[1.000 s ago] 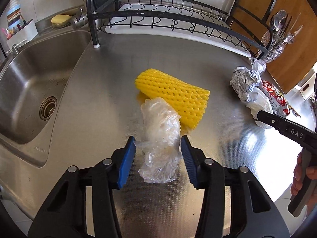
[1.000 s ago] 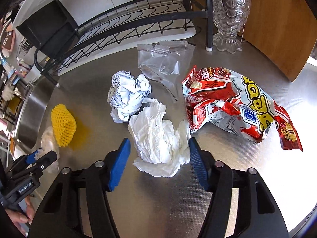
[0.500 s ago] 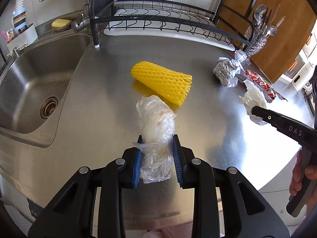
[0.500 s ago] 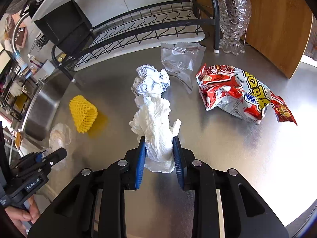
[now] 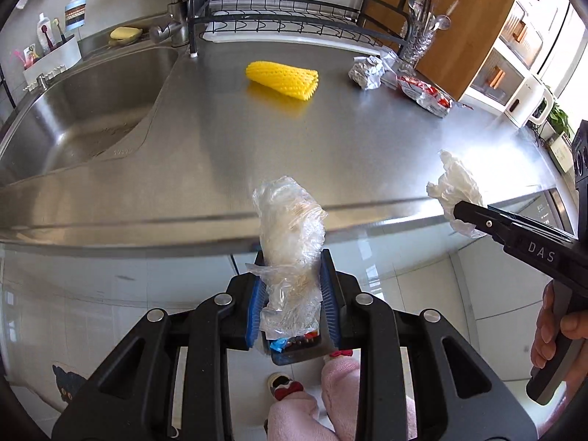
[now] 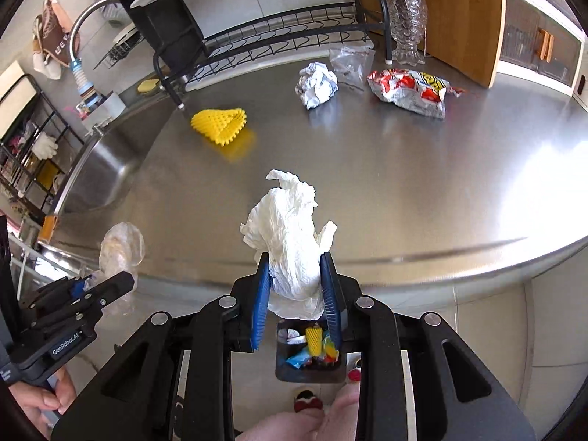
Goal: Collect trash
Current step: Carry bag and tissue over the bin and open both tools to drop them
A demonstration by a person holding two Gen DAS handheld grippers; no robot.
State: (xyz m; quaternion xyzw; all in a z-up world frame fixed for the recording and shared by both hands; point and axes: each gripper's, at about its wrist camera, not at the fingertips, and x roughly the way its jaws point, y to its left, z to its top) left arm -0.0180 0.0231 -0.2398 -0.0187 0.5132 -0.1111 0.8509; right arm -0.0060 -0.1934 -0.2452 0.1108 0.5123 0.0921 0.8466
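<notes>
My left gripper (image 5: 292, 268) is shut on a crumpled clear plastic bag (image 5: 288, 228), held past the counter's front edge. My right gripper (image 6: 296, 268) is shut on a crumpled white paper towel (image 6: 290, 235), also held off the counter edge. Below both, on the floor, stands a dark trash bin (image 6: 310, 354) with several wrappers inside; part of the bin (image 5: 294, 351) shows under the plastic bag. On the steel counter (image 6: 367, 183) lie a yellow foam net (image 6: 220, 125), a crumpled foil ball (image 6: 316, 84), a clear zip bag (image 6: 349, 60) and a red snack bag (image 6: 411, 90).
A sink (image 5: 84, 106) lies at the left of the counter, and a black dish rack (image 5: 286, 18) runs along the back. A glass holder with cutlery (image 6: 404, 25) stands beside a wooden panel. A person's pink-clad legs and slippers (image 5: 308, 397) are below.
Both grippers closed on their trash, the left on the plastic bag and the right on the paper towel, then lifted and pulled back from the counter to above the floor bin.
</notes>
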